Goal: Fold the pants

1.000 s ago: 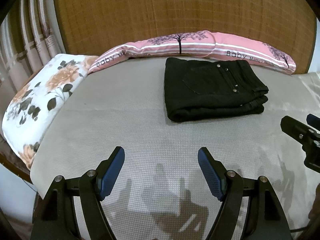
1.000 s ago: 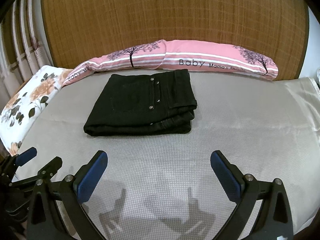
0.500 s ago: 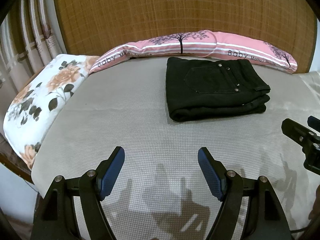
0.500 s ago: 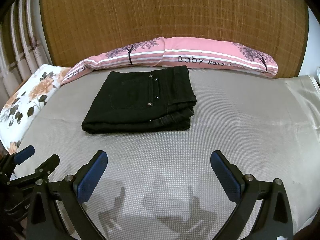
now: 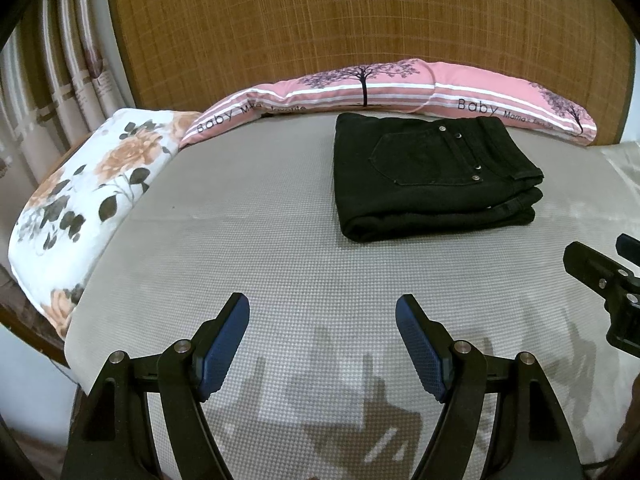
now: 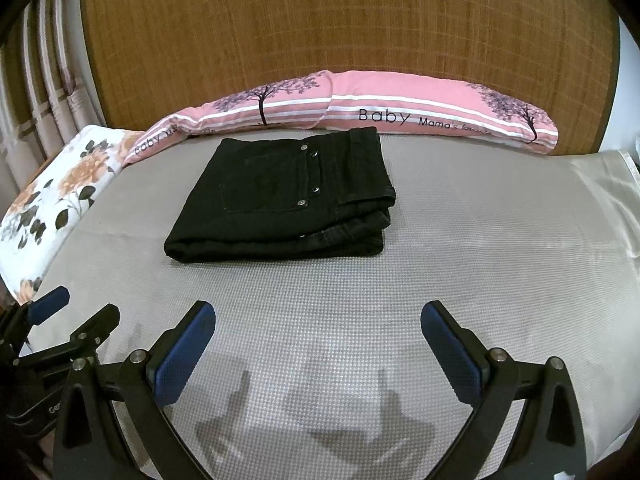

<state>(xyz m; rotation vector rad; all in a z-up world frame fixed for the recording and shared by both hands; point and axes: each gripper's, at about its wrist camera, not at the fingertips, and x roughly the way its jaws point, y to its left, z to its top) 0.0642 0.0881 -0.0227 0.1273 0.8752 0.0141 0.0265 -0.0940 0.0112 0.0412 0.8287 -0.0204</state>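
Observation:
The black pants [image 5: 432,176] lie folded in a compact stack on the grey mat [image 5: 280,264], back pocket up, near the far pillow; they also show in the right wrist view [image 6: 284,204]. My left gripper [image 5: 322,336] is open and empty, hovering over the mat well short of the pants. My right gripper [image 6: 318,344] is open and empty, also near the front of the mat. Each gripper shows at the edge of the other's view: the right one [image 5: 600,272], the left one [image 6: 68,320].
A long pink pillow [image 5: 400,88] lies along the woven headboard [image 5: 320,20] behind the pants. A floral pillow [image 5: 88,188] lies at the left edge. Curtains [image 5: 48,92] hang at far left. A pale sheet [image 6: 592,200] covers the right side.
Both grippers have drawn back slightly and risen; the pants sit a little farther off in both views. The pants have not moved.

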